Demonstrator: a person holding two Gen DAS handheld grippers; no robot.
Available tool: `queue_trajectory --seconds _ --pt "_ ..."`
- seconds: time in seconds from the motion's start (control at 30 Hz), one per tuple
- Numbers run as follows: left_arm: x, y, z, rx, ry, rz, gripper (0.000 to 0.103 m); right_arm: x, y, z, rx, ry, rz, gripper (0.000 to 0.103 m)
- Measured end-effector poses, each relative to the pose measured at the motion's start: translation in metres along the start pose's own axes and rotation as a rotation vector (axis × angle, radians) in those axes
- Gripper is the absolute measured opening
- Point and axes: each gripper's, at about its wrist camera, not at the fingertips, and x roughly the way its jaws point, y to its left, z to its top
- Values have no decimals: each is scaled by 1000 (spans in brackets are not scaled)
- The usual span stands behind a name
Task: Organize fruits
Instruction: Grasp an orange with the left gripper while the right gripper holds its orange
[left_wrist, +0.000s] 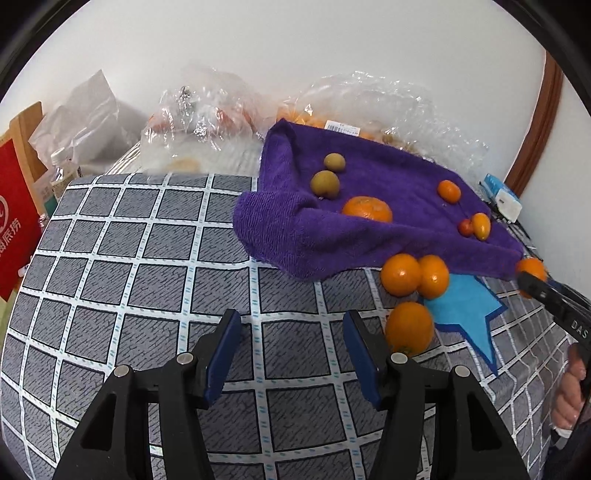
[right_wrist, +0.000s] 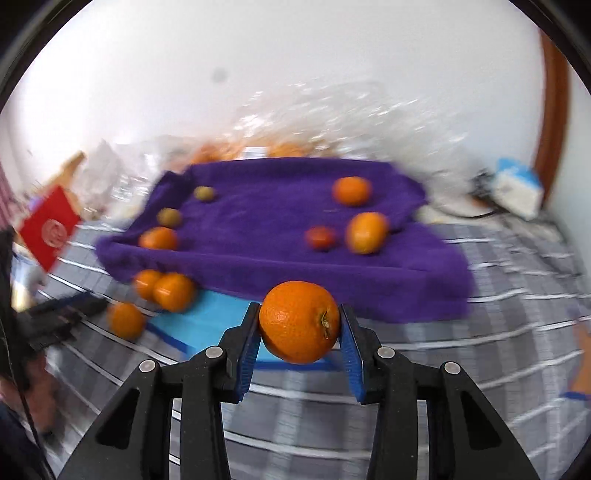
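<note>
An orange is clamped between the blue pads of the right gripper, its stem end turned to the right. Behind it a purple towel is spread over a grey checked cloth, and several small fruits are scattered on it (the background is blurred). Three more oranges are seen grouped at the towel's left front edge, beside a light blue mat. The left gripper is glimpsed at far left.
</note>
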Motion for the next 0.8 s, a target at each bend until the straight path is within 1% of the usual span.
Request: queue_trajectory --seconds 0.03,0.2,0.37,0.47,0.57,0.63,0.7,0.73,0.8 --pt "0 0 0 4 1 3 55 -1 -8 -5 -2 5 -21 41" --pt "2 -3 1 23 10 20 57 7 -35 -22 69 49 -3 41" --pt "2 -2 1 24 13 27 57 16 -35 -23 65 69 -39 41" --pt "3 -5 1 38 17 41 57 18 -35 -24 70 72 -32 41" --pt "3 -6 1 47 18 49 57 22 -37 -25 78 95 -20 42" --pt "2 -5 1 38 13 35 57 21 -35 -25 65 93 -32 42" --pt "-1 -2 1 28 3 2 57 22 -35 -24 58 92 -38 41" --pt "-4 -1 0 22 -9 -26 57 21 -35 -25 58 91 -38 41" --pt "-7 -1 0 21 -24 -43 58 20 -34 -24 60 89 -37 41"
